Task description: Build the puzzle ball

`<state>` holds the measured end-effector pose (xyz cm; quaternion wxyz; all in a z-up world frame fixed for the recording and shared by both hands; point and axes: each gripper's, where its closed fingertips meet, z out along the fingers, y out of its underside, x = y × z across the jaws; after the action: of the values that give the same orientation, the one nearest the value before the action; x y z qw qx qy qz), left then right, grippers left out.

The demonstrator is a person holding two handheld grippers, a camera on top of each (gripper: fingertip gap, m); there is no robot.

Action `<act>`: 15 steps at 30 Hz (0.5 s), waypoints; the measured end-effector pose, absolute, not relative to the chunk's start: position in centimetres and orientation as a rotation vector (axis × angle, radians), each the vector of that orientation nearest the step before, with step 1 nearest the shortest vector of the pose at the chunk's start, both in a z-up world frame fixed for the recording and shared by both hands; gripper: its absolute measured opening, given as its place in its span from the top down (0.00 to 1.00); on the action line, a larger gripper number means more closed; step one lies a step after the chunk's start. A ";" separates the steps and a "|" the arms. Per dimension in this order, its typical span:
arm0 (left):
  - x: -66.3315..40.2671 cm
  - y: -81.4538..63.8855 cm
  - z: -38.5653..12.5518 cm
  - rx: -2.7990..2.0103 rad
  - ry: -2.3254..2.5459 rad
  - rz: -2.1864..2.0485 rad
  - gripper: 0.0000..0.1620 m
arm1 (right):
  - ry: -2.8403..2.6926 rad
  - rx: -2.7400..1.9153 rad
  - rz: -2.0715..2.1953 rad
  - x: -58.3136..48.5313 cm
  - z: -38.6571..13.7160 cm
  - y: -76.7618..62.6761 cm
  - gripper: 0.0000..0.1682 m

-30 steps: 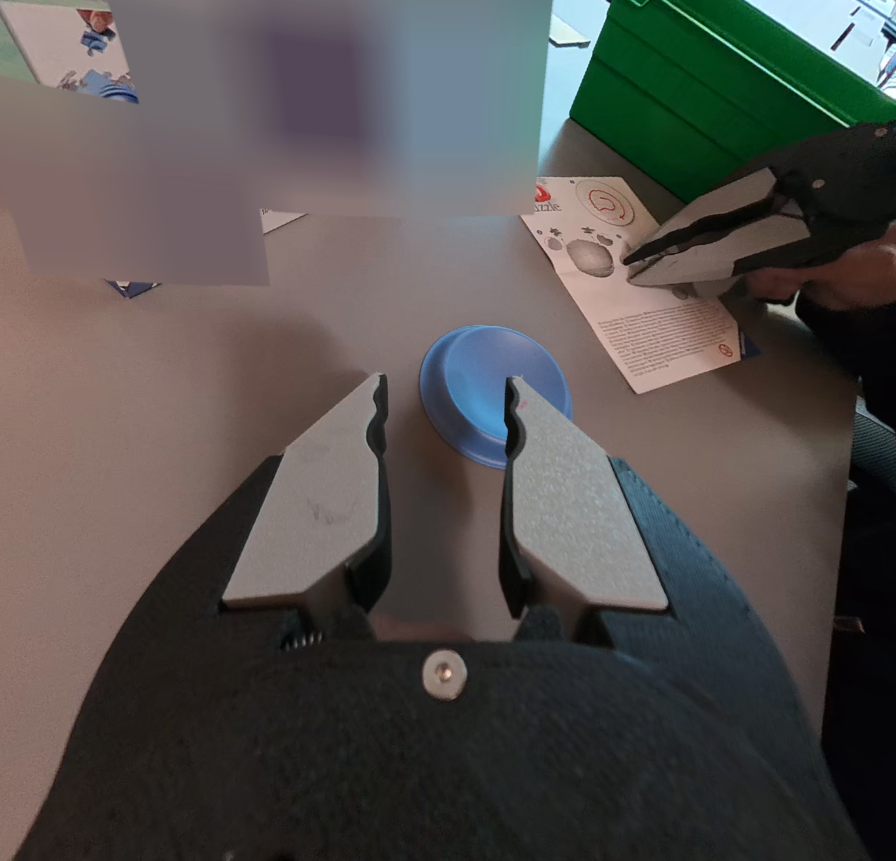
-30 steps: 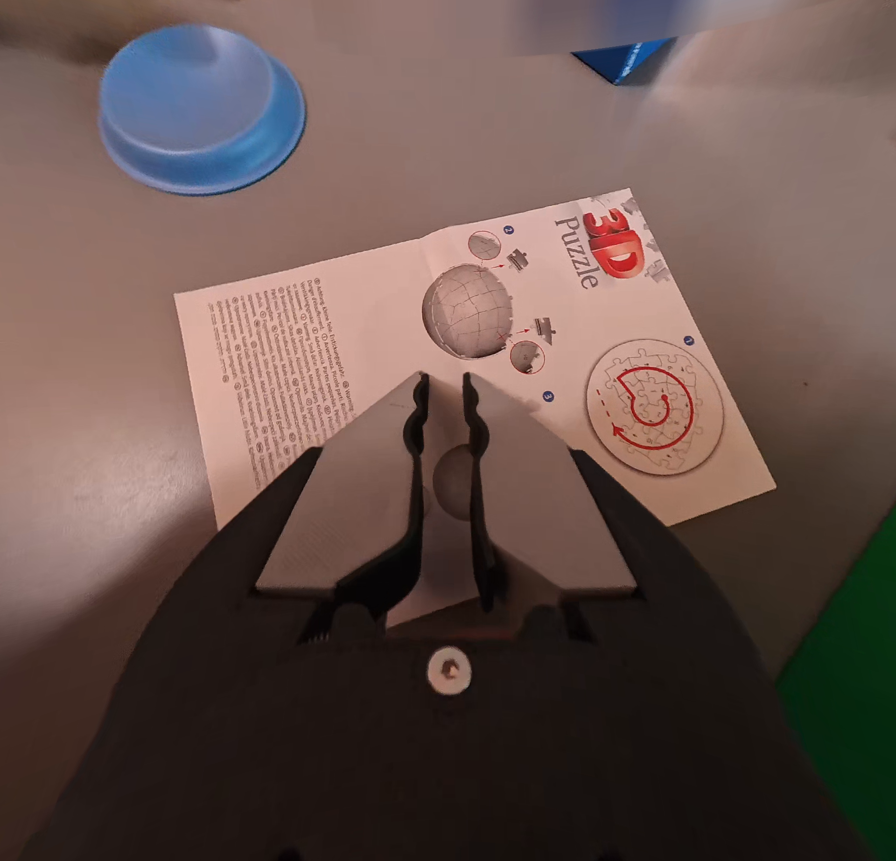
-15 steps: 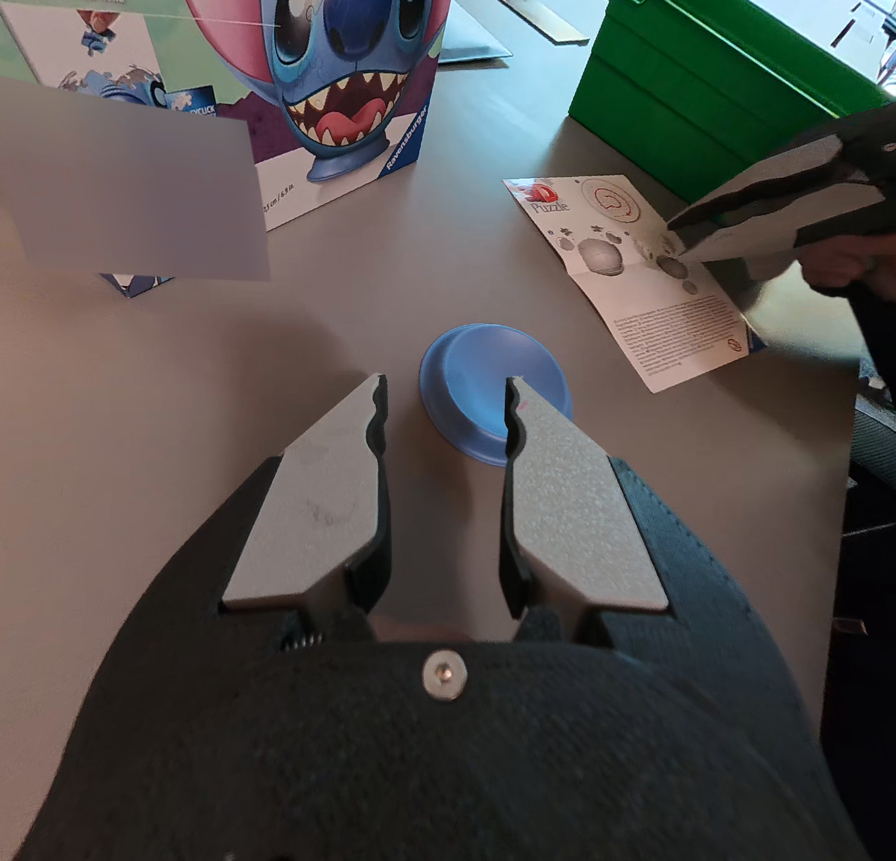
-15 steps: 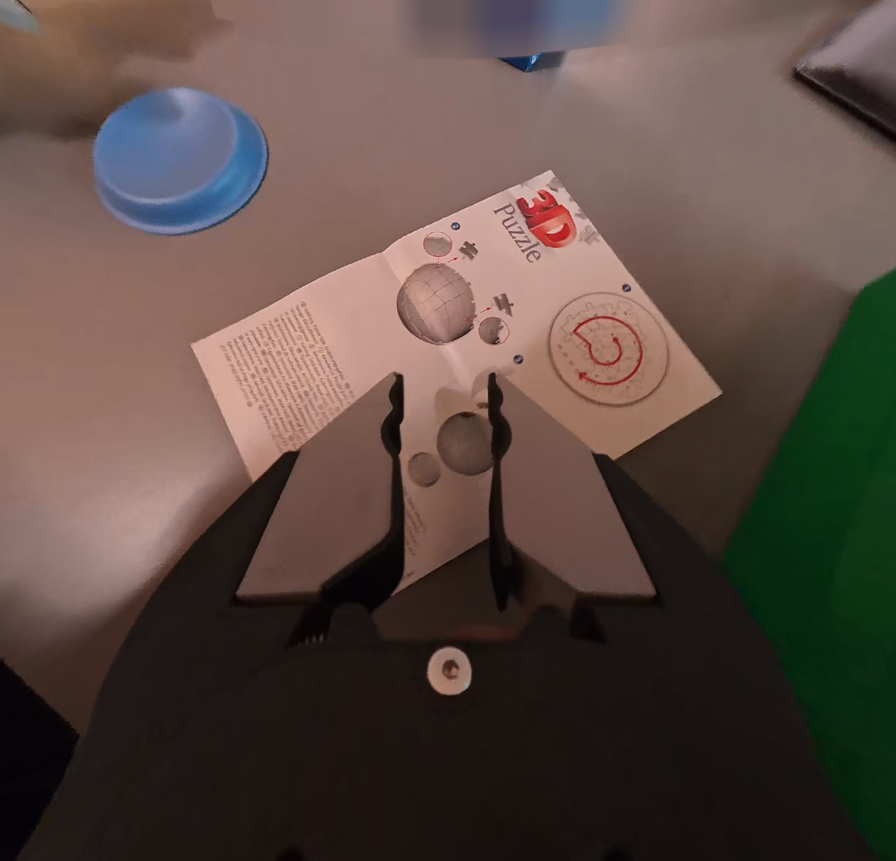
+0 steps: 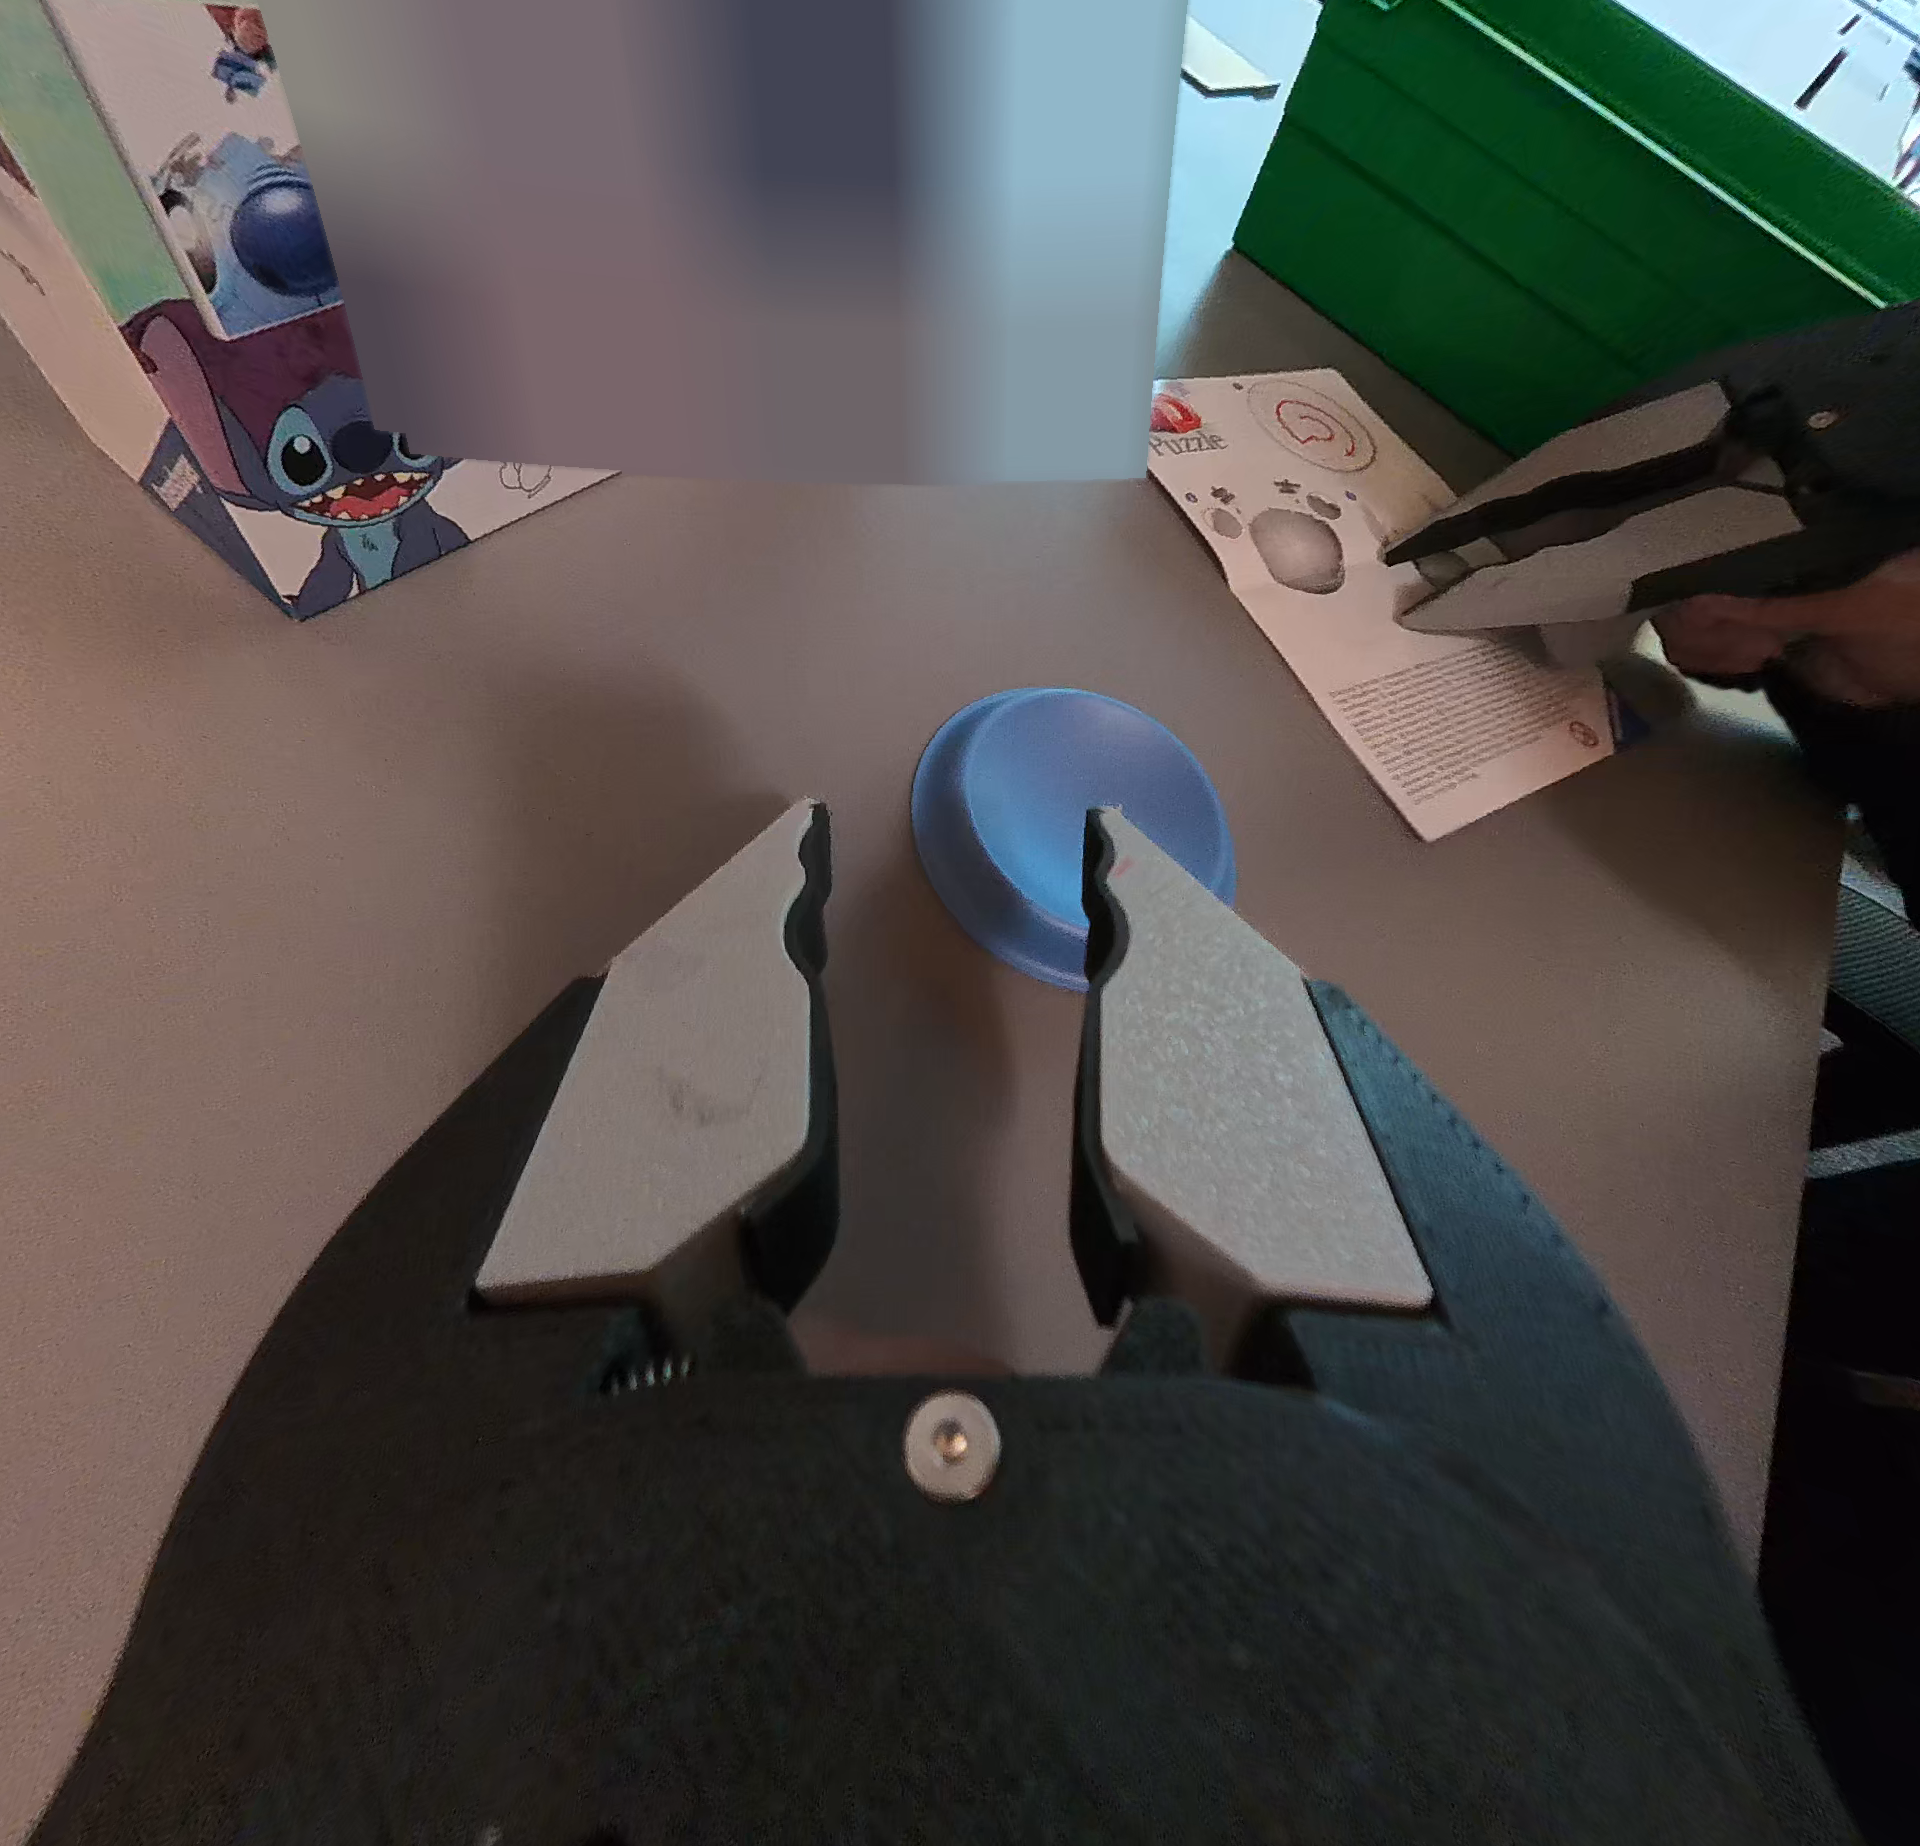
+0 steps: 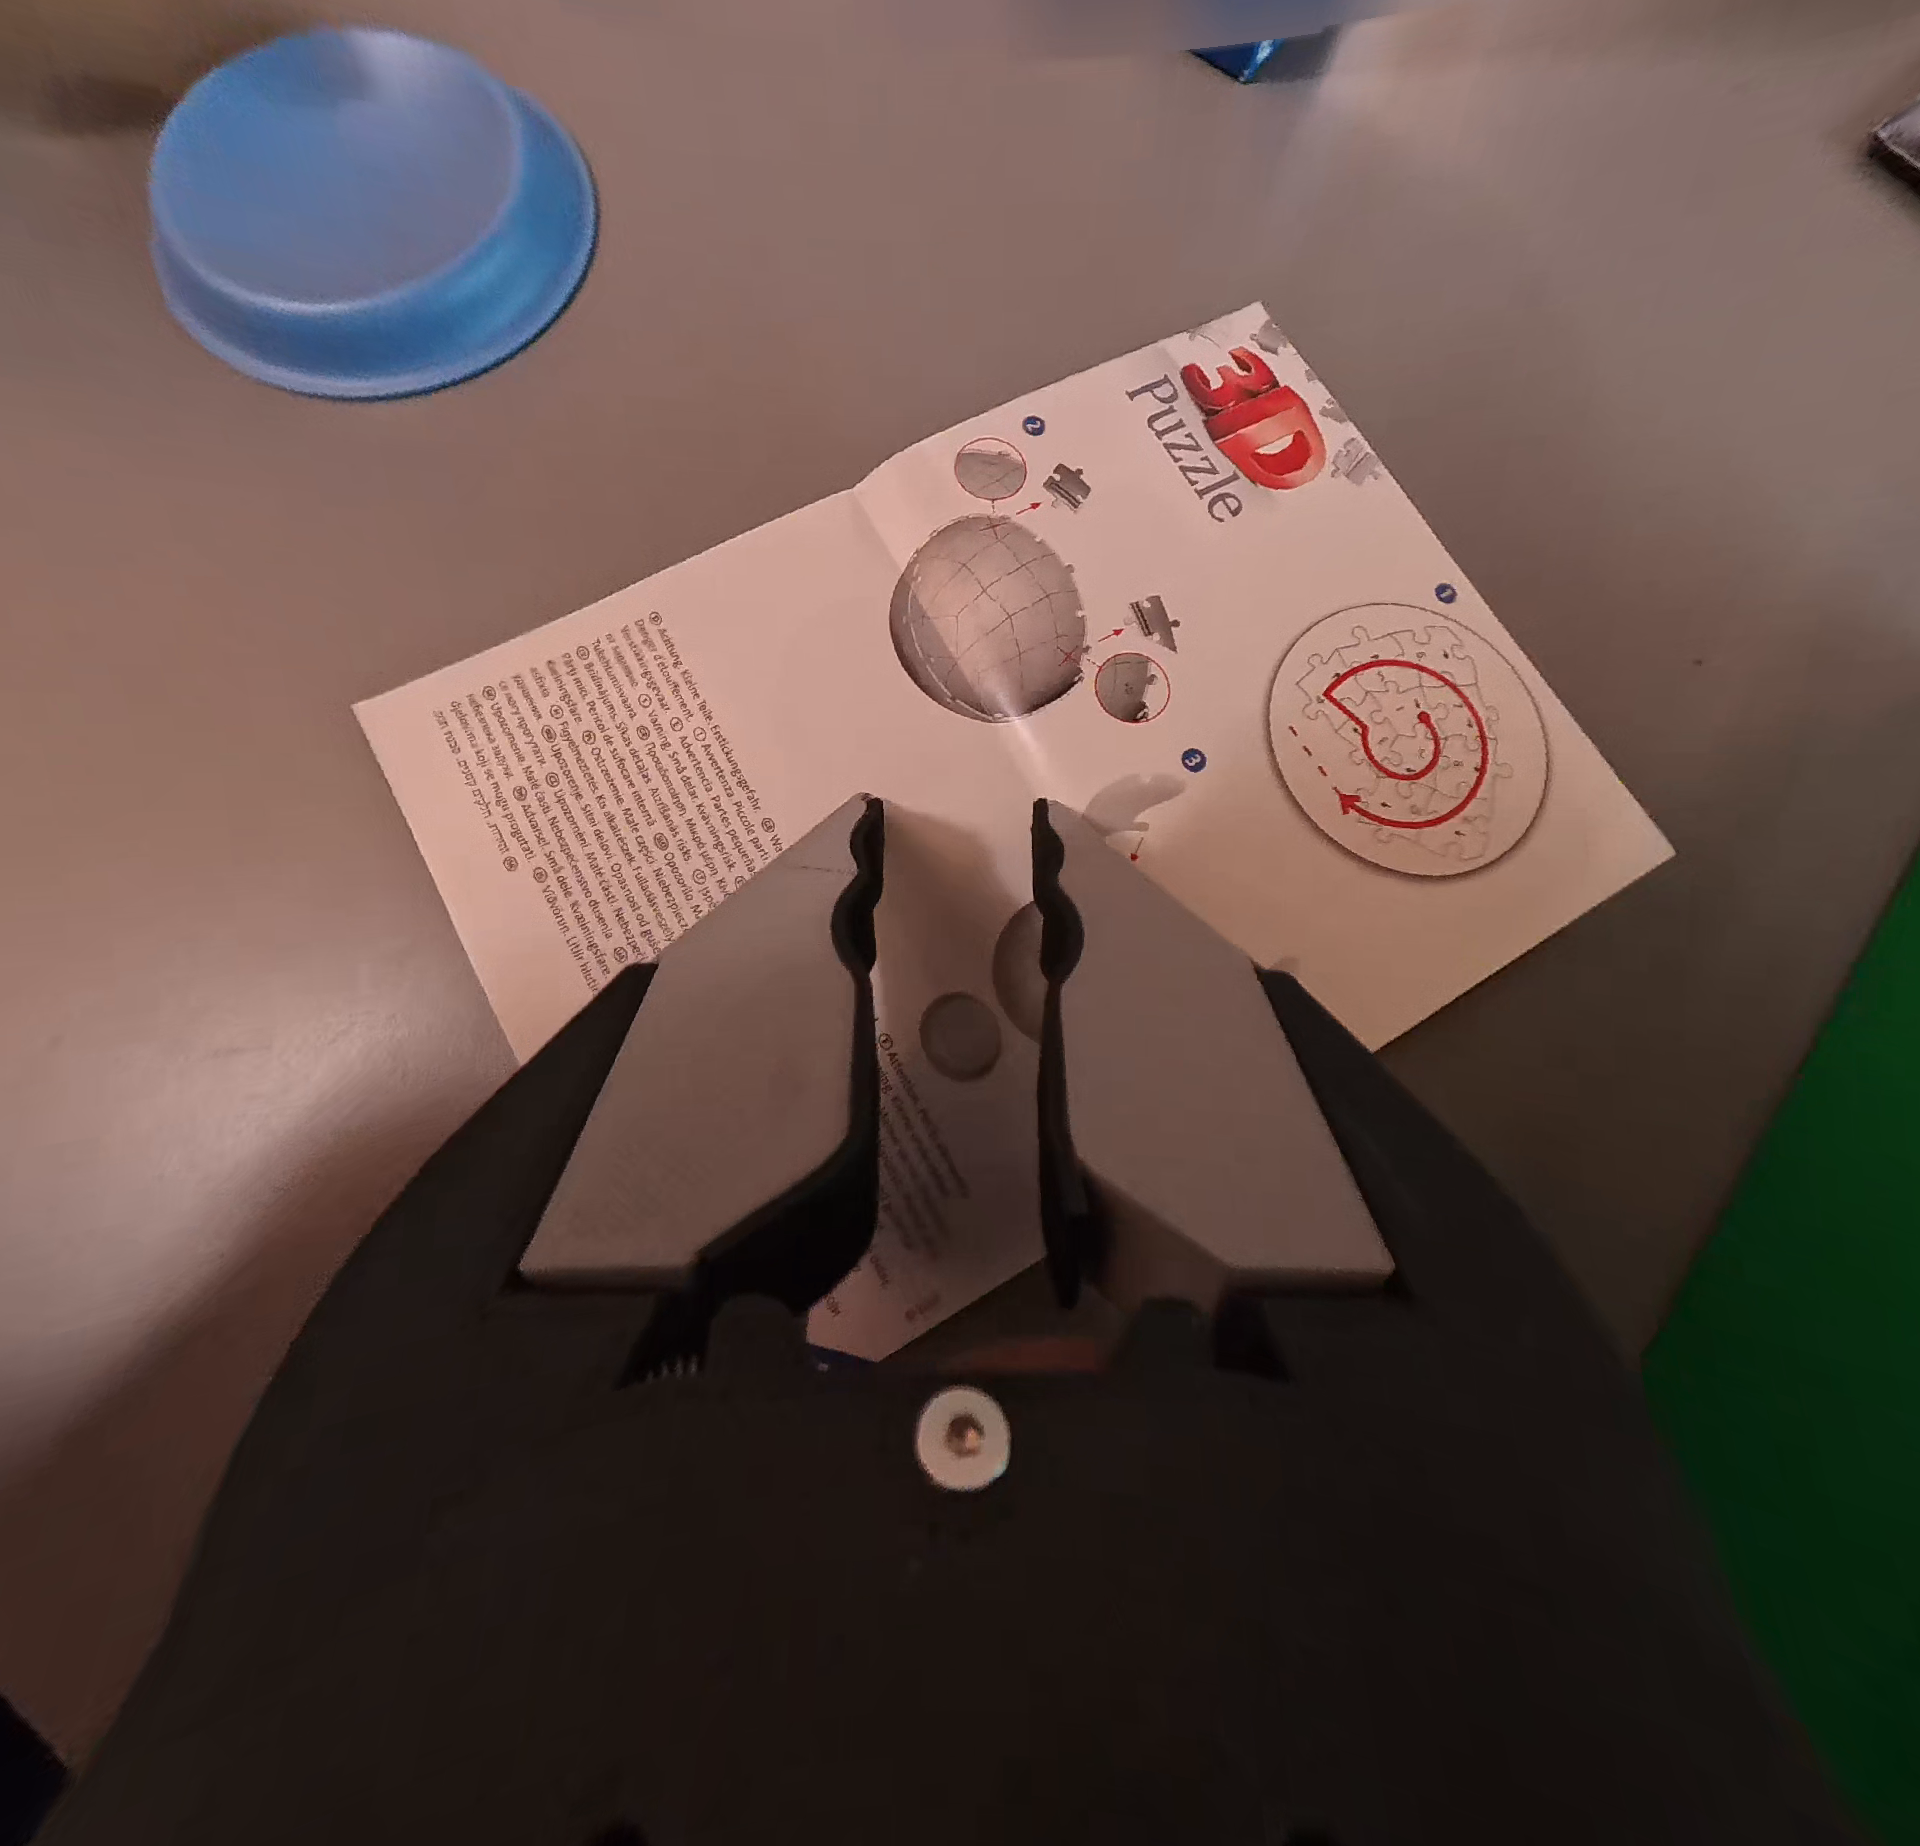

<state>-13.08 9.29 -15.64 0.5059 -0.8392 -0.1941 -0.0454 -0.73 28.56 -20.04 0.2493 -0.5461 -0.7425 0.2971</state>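
A round blue plastic stand (image 5: 1049, 799) sits on the grey table (image 5: 520, 757), just ahead of my left gripper (image 5: 951, 825), which is open and empty with its right fingertip over the stand's near edge. The stand also shows in the right wrist view (image 6: 353, 207) at top left. My right gripper (image 6: 951, 820) is open and empty, hovering over a white instruction leaflet (image 6: 1039, 674) that lies flat on the table. In the left wrist view the right gripper (image 5: 1403, 581) shows at the far right above the leaflet (image 5: 1351, 591). No puzzle pieces are in view.
A puzzle box (image 5: 260, 342) with a blue cartoon creature stands at the back left. Stacked green bins (image 5: 1558, 186) stand at the back right, also at the right edge of the right wrist view (image 6: 1849, 1277). The table's right edge (image 5: 1818, 965) is close. The grippers' ends are close to 25 cm from one another.
My right gripper opened from nearly shut, lifted off the leaflet, then came back down closer to it. My left gripper stayed open in the same place by the stand.
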 end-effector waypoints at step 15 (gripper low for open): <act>-9.8 9.9 -14.2 -1.992 -0.264 -0.228 0.68 | -1.887 -1.416 0.914 0.4 -15.2 29.5 0.79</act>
<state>-9.78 9.89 -14.17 0.5311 -0.8346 -0.1106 -0.0957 0.41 29.53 -15.21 0.3010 -0.5338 -0.7112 0.3443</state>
